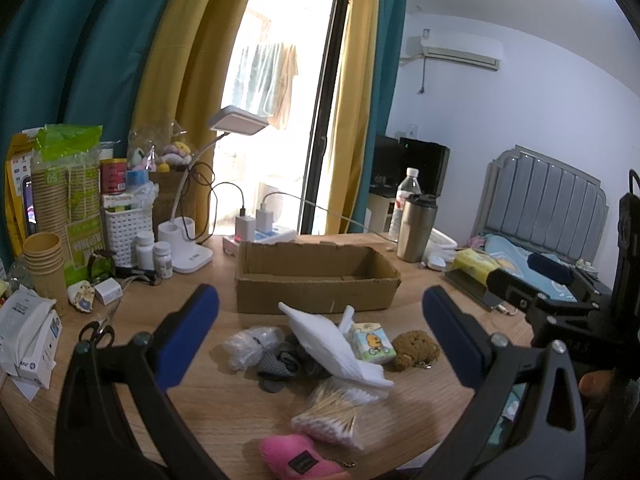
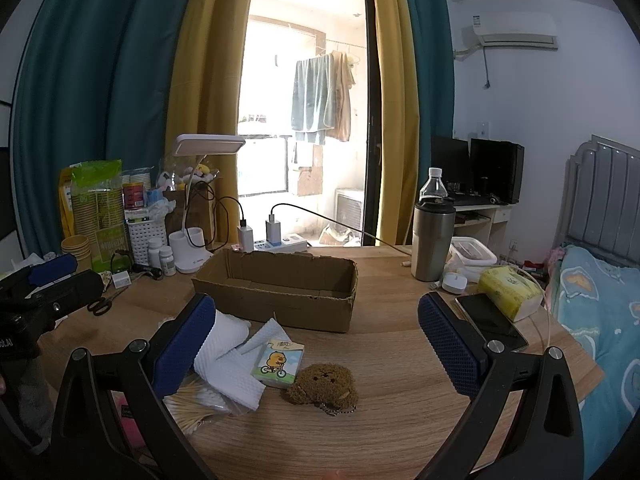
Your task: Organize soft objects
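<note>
Two grippers, left [image 1: 320,336] and right [image 2: 316,344], jaws spread and holding nothing, hover over soft items heaped before the empty box [image 2: 280,280]; risk: grabbing the cloth [image 1: 340,344] drags the overlapped swabs [image 1: 336,412].

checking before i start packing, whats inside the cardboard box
The cardboard box shows only bare walls and a strip of bare floor. Its near wall hides the front part of the floor in both views, so something low there cannot be ruled out.
</note>
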Motion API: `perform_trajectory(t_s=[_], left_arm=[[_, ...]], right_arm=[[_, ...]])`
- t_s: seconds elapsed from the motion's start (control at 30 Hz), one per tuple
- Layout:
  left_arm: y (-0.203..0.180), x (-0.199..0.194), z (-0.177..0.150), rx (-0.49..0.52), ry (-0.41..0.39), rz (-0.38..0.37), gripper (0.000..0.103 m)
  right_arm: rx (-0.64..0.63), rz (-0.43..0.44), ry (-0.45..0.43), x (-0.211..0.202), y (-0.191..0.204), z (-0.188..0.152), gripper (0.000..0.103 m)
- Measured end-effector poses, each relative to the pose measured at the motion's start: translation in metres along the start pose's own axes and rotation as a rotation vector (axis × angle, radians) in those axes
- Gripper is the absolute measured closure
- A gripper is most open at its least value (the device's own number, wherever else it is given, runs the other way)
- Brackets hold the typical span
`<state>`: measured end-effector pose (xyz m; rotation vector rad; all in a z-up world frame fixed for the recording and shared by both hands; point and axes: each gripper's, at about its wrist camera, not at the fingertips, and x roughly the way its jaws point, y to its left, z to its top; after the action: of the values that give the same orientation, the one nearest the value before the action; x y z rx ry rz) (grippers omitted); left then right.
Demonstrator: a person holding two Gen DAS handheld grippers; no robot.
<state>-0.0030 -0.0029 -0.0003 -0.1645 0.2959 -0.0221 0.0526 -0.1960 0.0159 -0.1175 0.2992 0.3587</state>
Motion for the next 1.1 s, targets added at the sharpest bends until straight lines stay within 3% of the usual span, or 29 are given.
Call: perform_trajectory(t_s=[1.1], left_arm=[[-0.0019,-0.0008,0.0007,-0.001,0.003,-0.007,0.000]], right_arm=[[-0.003,-0.002,0.002,-0.0007,0.0010,0.0010,0.000]])
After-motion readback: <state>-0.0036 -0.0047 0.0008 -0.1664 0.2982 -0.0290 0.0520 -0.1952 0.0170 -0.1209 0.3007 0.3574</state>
